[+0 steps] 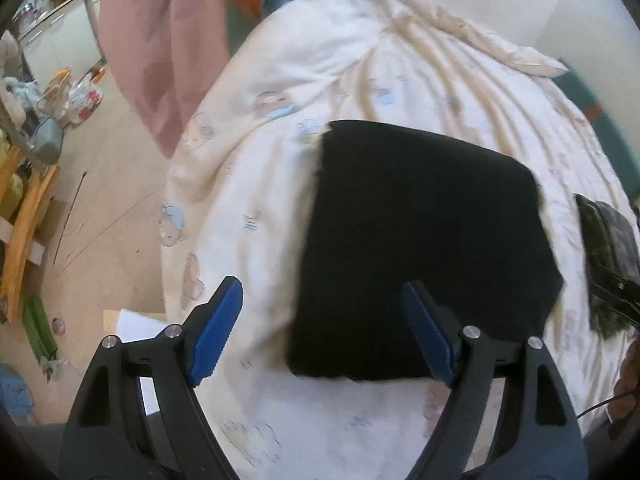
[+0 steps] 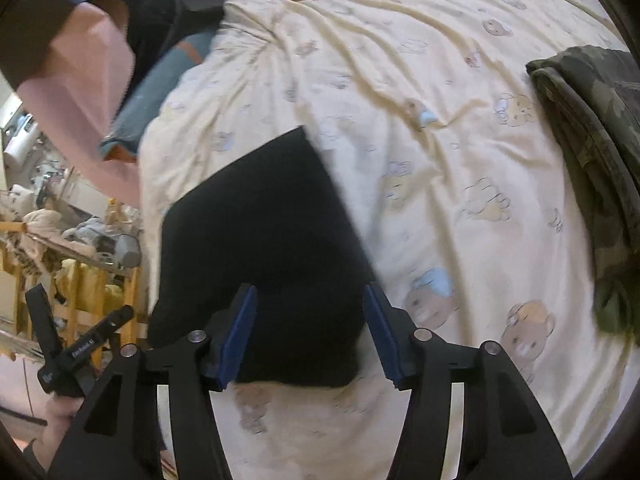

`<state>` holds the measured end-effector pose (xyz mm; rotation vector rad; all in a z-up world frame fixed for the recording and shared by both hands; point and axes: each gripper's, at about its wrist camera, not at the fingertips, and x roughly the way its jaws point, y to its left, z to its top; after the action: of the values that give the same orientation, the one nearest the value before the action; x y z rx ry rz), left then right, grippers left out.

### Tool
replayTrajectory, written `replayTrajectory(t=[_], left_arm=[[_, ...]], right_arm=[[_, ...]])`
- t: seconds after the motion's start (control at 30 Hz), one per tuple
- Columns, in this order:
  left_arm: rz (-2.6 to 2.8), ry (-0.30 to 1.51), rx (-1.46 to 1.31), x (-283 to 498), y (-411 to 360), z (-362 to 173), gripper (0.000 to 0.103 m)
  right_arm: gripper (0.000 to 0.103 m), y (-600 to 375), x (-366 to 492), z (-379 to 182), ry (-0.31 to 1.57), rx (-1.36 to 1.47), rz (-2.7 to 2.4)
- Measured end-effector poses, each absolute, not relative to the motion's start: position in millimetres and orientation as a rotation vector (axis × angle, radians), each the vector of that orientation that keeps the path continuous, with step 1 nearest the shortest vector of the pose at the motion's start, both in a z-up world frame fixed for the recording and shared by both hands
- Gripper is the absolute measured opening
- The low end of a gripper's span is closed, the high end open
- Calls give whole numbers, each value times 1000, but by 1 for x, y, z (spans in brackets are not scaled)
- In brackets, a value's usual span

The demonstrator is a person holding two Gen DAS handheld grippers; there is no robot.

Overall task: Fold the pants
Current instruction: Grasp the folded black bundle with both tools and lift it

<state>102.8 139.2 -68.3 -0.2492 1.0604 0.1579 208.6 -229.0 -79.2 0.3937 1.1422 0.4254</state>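
The black pants (image 1: 420, 248) lie folded into a compact rectangle on a cream quilt (image 1: 280, 152) printed with bears. My left gripper (image 1: 324, 320) hovers over the pants' near left corner. Its blue pads (image 1: 218, 328) stand wide apart and hold nothing: it is open. In the right wrist view the same black pants (image 2: 260, 240) lie just ahead. My right gripper (image 2: 312, 320) is over their near edge, with a clear gap between its blue pads (image 2: 240, 332) and the cloth not pinched. The left gripper's black body (image 2: 80, 352) shows at the lower left, held by a hand (image 2: 60, 412).
A folded camouflage garment (image 2: 592, 160) lies on the quilt (image 2: 440, 160) to the right of the pants and shows again as a dark bundle (image 1: 608, 240) at the left wrist view's right edge. Pink cloth (image 1: 160, 40) hangs beyond the bed. Left of the bed are bare floor (image 1: 112, 184) and cluttered wooden furniture (image 2: 80, 288).
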Motion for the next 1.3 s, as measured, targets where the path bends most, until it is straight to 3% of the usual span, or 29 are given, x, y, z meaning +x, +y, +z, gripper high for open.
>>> replayTrajectory(t=[0.23, 0.47, 0.57, 0.7, 0.8, 1.13, 1.3], left_arm=[[148, 1017, -273, 77, 114, -53, 80], [156, 1037, -346, 56, 102, -72, 80], [119, 1068, -539, 47, 109, -91, 80], [139, 1129, -879, 33, 120, -137, 96], [156, 1134, -948, 35, 116, -164, 97], [182, 967, -1183, 51, 123, -200, 103], [215, 878, -1246, 60, 145, -200, 102]], right_arm=[[88, -207, 161, -78, 1116, 608, 540], [88, -199, 131, -122, 1160, 903, 589], [88, -196, 124, -143, 1210, 941, 545], [88, -185, 124, -171, 1259, 958, 519], [88, -176, 126, -191, 1265, 1001, 547], [88, -161, 152, -223, 1223, 1079, 539], [86, -187, 162, -223, 1104, 1157, 441]])
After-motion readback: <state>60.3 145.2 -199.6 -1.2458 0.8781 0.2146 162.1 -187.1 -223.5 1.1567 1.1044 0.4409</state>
